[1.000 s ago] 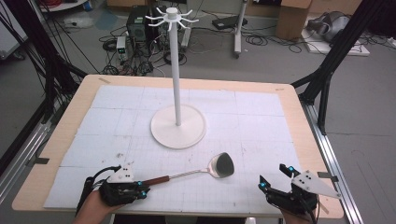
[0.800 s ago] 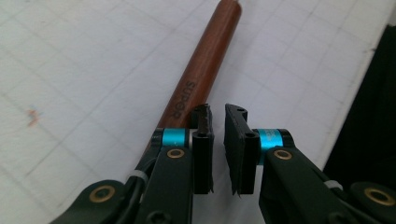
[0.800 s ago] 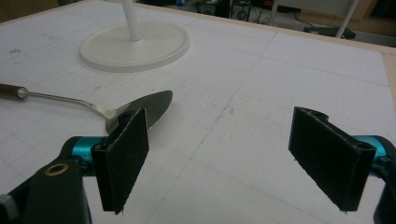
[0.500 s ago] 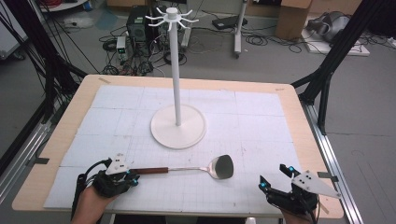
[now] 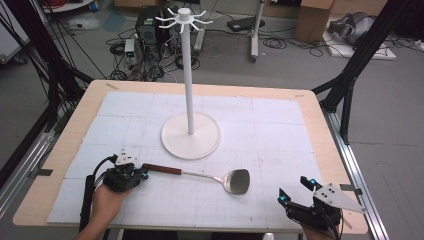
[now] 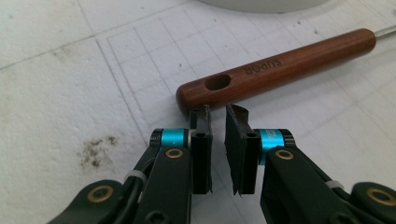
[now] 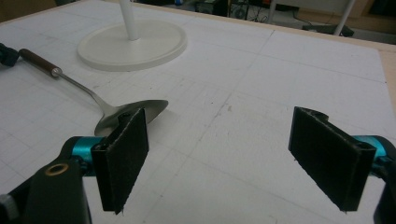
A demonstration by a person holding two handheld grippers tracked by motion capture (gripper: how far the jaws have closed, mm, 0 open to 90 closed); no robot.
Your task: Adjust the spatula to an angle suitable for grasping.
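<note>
Tabletop (image 5: 280, 107): wooden board under a white gridded mat; everything I work with lies on it.

Stand (image 5: 190, 134): white, with a round flat base mid-mat, a tall thin post and hook arms at the top. I judge it light and easy to tip if knocked.

Spatula (image 5: 200, 175): lies flat on the near half of the mat, just near of the stand's base, handle to the left, blade to the right.

Blade (image 5: 237, 181): polished metal, stiff; I expect it to be slippery, and it is the heavier end.

Handle (image 6: 275, 70): dark varnished wood, rounded, hard, with a hanging slot near its end. This is the best place to hold, well back from the slot so the slot stays free.

Left hand-held gripper (image 6: 217, 116): its jaws have just been closing and stand nearly together, with a narrow gap and nothing between them; the tips sit just at the handle's end.

Right hand-held gripper (image 7: 233, 140): near right of the tabletop, jaws wide apart, holding nothing, well apart from the blade.
</note>
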